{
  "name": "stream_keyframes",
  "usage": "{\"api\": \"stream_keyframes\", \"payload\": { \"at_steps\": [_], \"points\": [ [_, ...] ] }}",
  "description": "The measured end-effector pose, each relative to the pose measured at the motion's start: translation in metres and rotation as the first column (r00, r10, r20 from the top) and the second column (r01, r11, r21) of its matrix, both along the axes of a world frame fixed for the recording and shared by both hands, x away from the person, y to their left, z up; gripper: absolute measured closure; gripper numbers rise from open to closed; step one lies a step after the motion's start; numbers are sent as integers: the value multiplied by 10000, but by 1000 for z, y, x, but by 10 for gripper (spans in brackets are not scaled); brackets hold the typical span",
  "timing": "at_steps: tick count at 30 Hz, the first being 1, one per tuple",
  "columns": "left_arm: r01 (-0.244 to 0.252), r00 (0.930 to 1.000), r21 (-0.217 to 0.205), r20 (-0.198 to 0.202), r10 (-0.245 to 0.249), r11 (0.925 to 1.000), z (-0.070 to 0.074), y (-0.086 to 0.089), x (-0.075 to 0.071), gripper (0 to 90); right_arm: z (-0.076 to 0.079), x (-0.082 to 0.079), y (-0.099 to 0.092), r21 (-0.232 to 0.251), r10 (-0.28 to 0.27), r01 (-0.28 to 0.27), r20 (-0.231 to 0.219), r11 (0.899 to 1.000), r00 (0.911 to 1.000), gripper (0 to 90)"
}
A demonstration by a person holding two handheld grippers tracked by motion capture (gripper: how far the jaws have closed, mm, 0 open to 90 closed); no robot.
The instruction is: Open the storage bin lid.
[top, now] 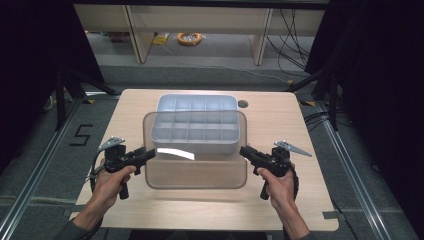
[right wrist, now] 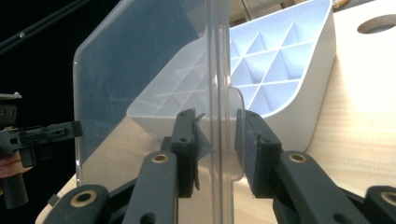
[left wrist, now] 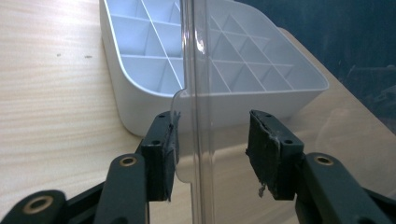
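Note:
A white compartment tray [top: 196, 106] stands mid-table. A clear plastic lid [top: 195, 170] lies over its near half and reaches toward me, its far edge seeming to lean on the tray. My left gripper [top: 150, 153] is at the lid's left edge. In the left gripper view it [left wrist: 210, 154] is open wide, with the lid's rim [left wrist: 200, 93] between the jaws and the lid's tab touching one pad. My right gripper [top: 244, 151] is at the lid's right edge. There it [right wrist: 215, 149] stands open with a narrow gap around the lid's rim [right wrist: 218, 70].
The wooden table [top: 300, 130] has a round hole [top: 243, 104] behind the tray at the right. A floor with cables and table legs lies beyond the far edge. Black stands flank both sides.

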State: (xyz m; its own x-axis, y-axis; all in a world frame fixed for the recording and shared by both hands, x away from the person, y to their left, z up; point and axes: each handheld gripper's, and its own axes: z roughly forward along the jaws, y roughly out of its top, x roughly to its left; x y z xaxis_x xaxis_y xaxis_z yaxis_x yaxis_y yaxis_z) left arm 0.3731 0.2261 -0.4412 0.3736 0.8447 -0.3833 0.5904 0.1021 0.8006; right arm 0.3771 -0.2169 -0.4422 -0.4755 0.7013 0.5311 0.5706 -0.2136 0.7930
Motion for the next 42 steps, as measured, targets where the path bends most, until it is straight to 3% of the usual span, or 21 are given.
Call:
{"api": "stream_keyframes", "payload": {
  "at_steps": [2, 4, 8, 12, 14, 15, 16, 17, 21, 22, 24, 27, 28, 30, 31, 32, 34, 35, 38, 39, 42],
  "points": [
    [-43, 10000, 72, -27, 43, 10000, -2, 0, -2, 528, -5, -1, 0, -266, 57, -50, 252, 9996, 9997, 696],
    [-7, 10000, 88, -55, 8, 10000, -6, 1, -5, 528, -8, -3, 1, -139, 72, -72, -6, 9999, 10000, 696],
    [-18, 10000, 10, 4, 18, 10000, -7, 1, -10, 530, -13, -6, 1, -301, 139, -140, -39, 9994, 9999, 695],
    [20, 10000, 63, 77, -20, 10000, -7, 2, -15, 532, -15, -12, 2, -35, 136, -138, -363, 9999, 9992, 694],
    [64, 9999, 78, 79, -65, 9999, -8, 3, -18, 533, -17, -12, 1, -252, 196, -194, 108, 9995, 9997, 694],
    [62, 9999, 10, 83, -63, 10000, -8, 3, -20, 534, -15, -16, 1, -113, 156, -160, -326, 9998, 9993, 695],
    [106, 9999, 57, 67, -106, 9999, -8, 3, -22, 535, -16, -18, 1, -147, 132, -134, -125, 9998, 9998, 695],
    [101, 9999, 27, 54, -101, 9999, -8, 2, -24, 536, -15, -20, 0, -94, 220, -223, -291, 9997, 9993, 694],
    [221, 9998, 10, 7, -221, 9998, -11, 0, -30, 537, -18, -27, -3, -187, 131, -131, 33, 9997, 9999, 695],
    [252, 9997, 31, -3, -252, 9997, -11, 0, -31, 537, -17, -31, -2, -14, 78, -79, -273, 10000, 9996, 695],
    [356, 9994, 4, -8, -356, 9994, -12, -1, -33, 538, -20, -34, -5, -128, 155, -155, -52, 9998, 9999, 695],
    [465, 9989, -10, -81, -465, 9989, -15, -2, -37, 540, -20, -41, -6, 83, 135, -132, -401, 9999, 9991, 696],
    [504, 9987, 50, -122, -503, 9987, -16, -2, -38, 540, -22, -41, -8, -127, 154, -156, -139, 9998, 9998, 696],
    [474, 9987, 94, -214, -472, 9988, -18, -1, -39, 541, -23, -46, -6, 104, 111, -105, -573, 9999, 9983, 696],
    [487, 9985, 108, -240, -484, 9988, -20, -1, -40, 541, -26, -44, -7, -75, 164, -166, -294, 9998, 9994, 696],
    [483, 9984, 122, -290, -479, 9988, -21, -1, -41, 541, -28, -46, -6, -59, 135, -138, -522, 9999, 9985, 696],
    [522, 9984, 44, -238, -521, 9986, -23, 1, -42, 541, -32, -46, -6, -156, 206, -213, -433, 9997, 9989, 696],
    [571, 9977, 109, -364, -566, 9983, -23, 3, -42, 541, -32, -48, -4, 96, 199, -191, -848, 9998, 9962, 696],
    [562, 9976, 129, -421, -556, 9983, -28, 5, -45, 542, -38, -49, -3, -12, 328, -330, -766, 9995, 9965, 697],
    [525, 9975, 145, -486, -517, 9985, -29, 5, -46, 542, -39, -51, -2, 66, 373, -368, -983, 9993, 9945, 696],
    [595, 9967, 159, -559, -585, 9981, -33, 6, -47, 543, -42, -52, -1, -101, 343, -355, -996, 9993, 9944, 697]
  ]
}}
